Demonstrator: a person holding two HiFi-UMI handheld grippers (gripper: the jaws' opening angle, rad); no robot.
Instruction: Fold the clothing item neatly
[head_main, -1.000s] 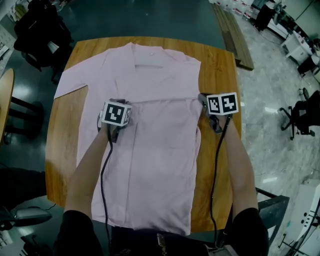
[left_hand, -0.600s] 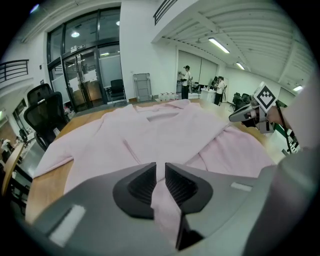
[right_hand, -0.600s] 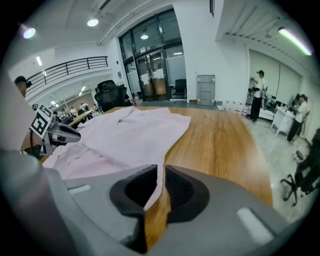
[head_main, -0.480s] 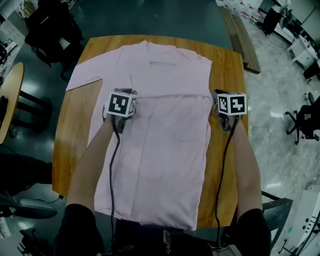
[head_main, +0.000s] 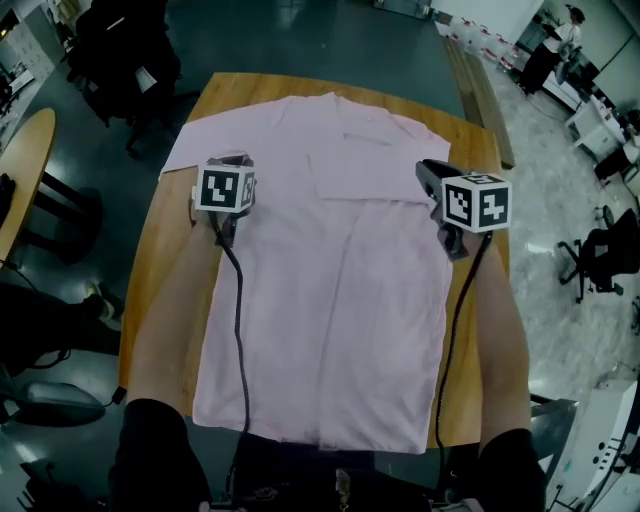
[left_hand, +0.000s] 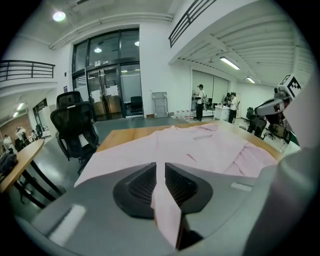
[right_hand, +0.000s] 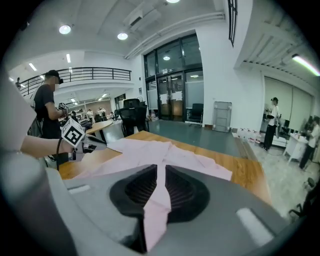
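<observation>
Raised — left gripper (left_hand: 160, 172) and just-widened right gripper (right_hand: 161, 174) pinch shirt (head_main: 340, 290)

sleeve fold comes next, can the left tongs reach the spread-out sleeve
Probably yes: the sleeve lies just beyond the left tongs, nothing between, but they must first release the pink shirt they pinch.

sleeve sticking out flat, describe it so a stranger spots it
Find the wooden table, mostly covered by a pink shirt. At the shirt's far left corner a short sleeve juts sideways to the table's edge; the right side has no sleeve sticking out.
</observation>
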